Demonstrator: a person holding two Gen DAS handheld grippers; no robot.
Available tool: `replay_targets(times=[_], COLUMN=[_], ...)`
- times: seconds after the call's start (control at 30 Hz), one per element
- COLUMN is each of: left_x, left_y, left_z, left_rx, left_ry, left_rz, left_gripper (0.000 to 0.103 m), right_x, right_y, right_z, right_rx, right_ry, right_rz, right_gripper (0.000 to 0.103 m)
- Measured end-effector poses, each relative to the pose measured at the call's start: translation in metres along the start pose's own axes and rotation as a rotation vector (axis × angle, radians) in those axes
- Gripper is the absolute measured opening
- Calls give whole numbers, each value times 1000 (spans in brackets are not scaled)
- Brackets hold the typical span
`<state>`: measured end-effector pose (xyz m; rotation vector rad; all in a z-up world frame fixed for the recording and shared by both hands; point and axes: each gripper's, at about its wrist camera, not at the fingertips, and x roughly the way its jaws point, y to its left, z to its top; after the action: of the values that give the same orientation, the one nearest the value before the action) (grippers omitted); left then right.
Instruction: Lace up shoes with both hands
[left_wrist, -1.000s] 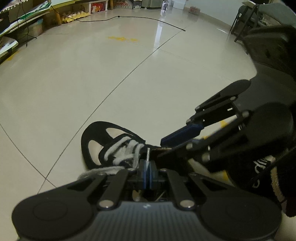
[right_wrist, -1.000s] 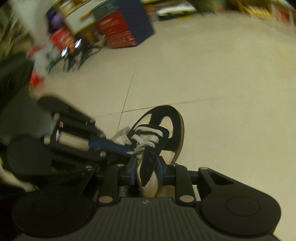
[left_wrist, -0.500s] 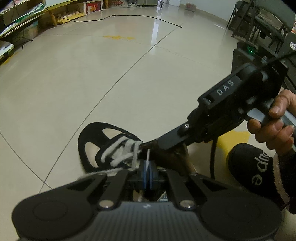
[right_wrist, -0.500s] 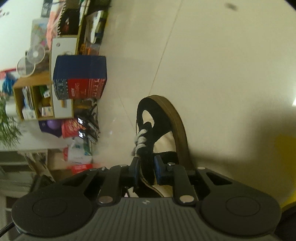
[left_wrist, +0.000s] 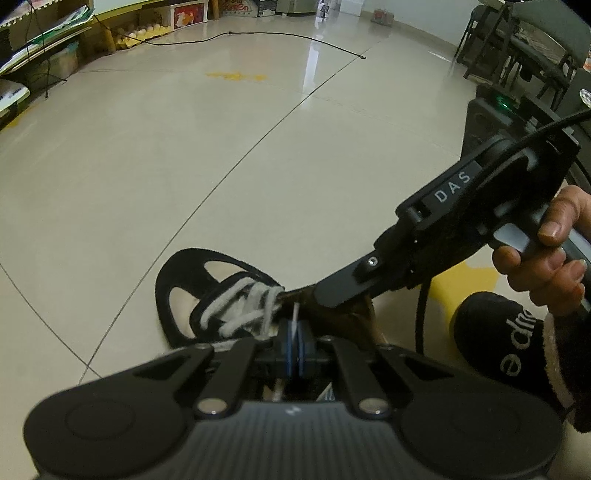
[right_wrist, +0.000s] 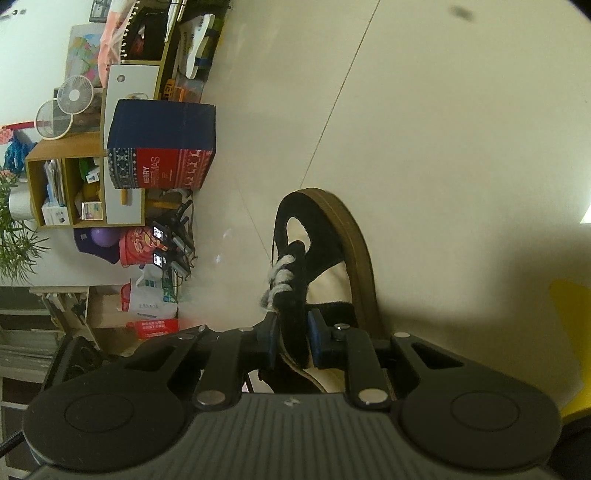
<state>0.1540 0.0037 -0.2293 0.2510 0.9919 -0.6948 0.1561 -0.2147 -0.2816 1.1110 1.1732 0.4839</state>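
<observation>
Counting now: 1 shoe (left_wrist: 192, 291) sitting on the floor, black w/ cream panels. 1 white lace (left_wrist: 243, 310) running thru it, 1 lace tip (left_wrist: 294, 321) sticking up near. 2 grippers showing: left gripper (left_wrist: 294, 349) near, right gripper (right_wrist: 291, 341) coming in from the right. 1 hand (left_wrist: 546, 254) showing, far right. 1 black cable (left_wrist: 258, 35) lying far across the floor. 2 fans (right_wrist: 62, 107) standing far left. 1 blue-red box (right_wrist: 162, 147) sitting left. 1 purple ball (right_wrist: 103, 236) lying left.
</observation>
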Motion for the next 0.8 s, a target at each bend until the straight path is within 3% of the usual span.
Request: replay_targets(times=[0.67,0.8], left_x=[2,2], left_y=[-3,-3], left_z=[4,6], left_rx=[9,8], left_ry=[-16,-30], left_rz=[-12,-18], left_gripper=[3,3], right_x=[3,1], right_y=[6,7], right_z=[0,1], right_rx=[-30,-20], right_ry=[4,8], right_rz=[-15,-13], right_gripper=[20,25])
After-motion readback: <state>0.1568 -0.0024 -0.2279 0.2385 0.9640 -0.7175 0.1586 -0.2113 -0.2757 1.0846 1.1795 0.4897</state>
